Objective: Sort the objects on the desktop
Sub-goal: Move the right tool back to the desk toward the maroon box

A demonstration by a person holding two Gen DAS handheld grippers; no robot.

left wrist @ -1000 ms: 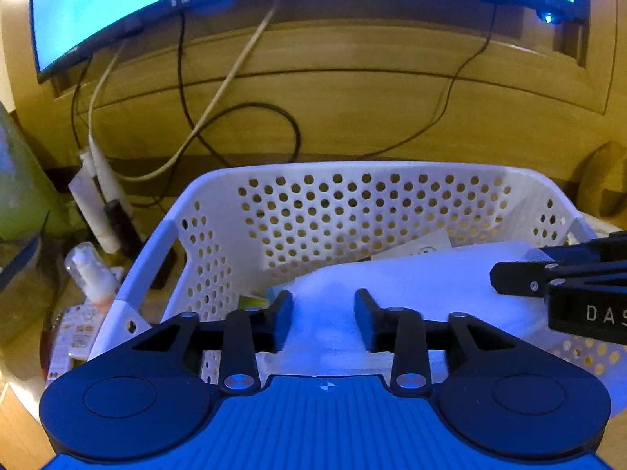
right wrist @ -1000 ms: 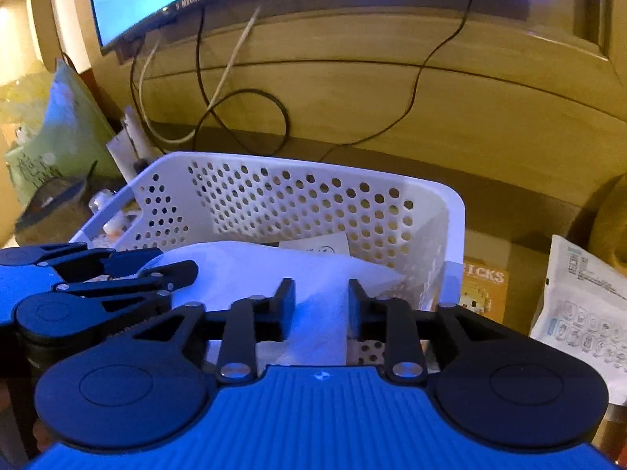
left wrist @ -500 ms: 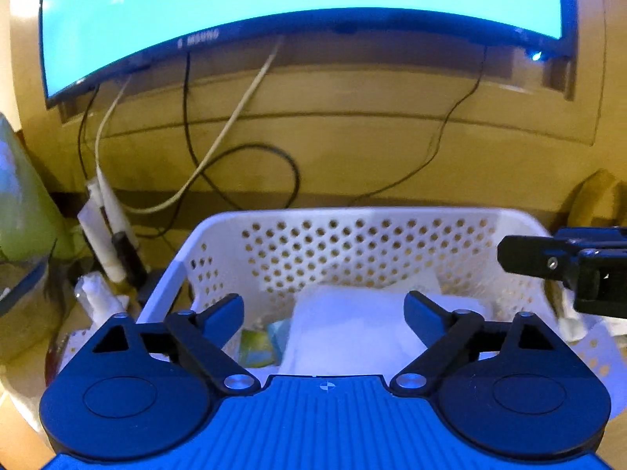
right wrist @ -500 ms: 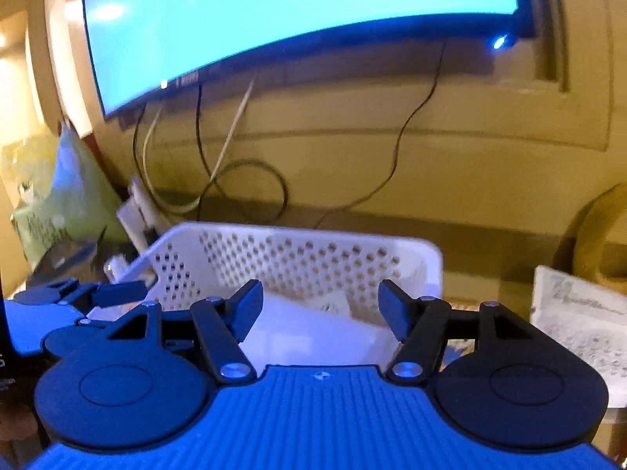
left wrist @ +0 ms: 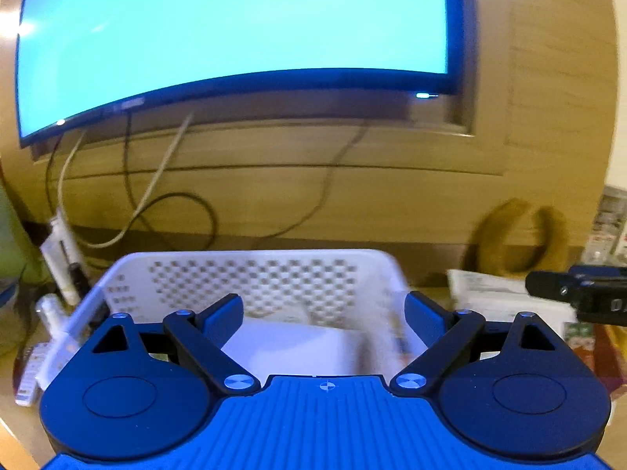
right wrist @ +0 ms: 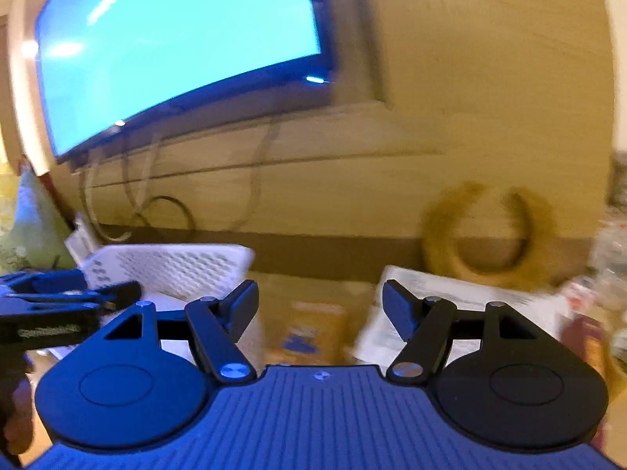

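A white perforated basket (left wrist: 250,255) stands on the desk under the monitor, and a white soft pack (left wrist: 294,346) lies inside it. My left gripper (left wrist: 323,313) hangs open in front of and above the basket, nothing between its fingers. In the right wrist view the basket (right wrist: 168,264) is at the left with the left gripper (right wrist: 66,305) before it. My right gripper (right wrist: 321,307) is to the basket's right; its jaws are opening and hold nothing. Beyond them lie a yellow box (right wrist: 309,333) and a white printed packet (right wrist: 450,297), both blurred.
A lit curved monitor (left wrist: 235,31) hangs on the wooden back wall with cables (left wrist: 156,196) looping below it. Small bottles and tubes (left wrist: 58,250) crowd the basket's left side. A yellowish ring-shaped thing (right wrist: 490,231) leans on the wall at the right.
Both grippers were closed around the white pack in the basket; they have opened, let it go and drawn back and up. The right one has also swung to the right.
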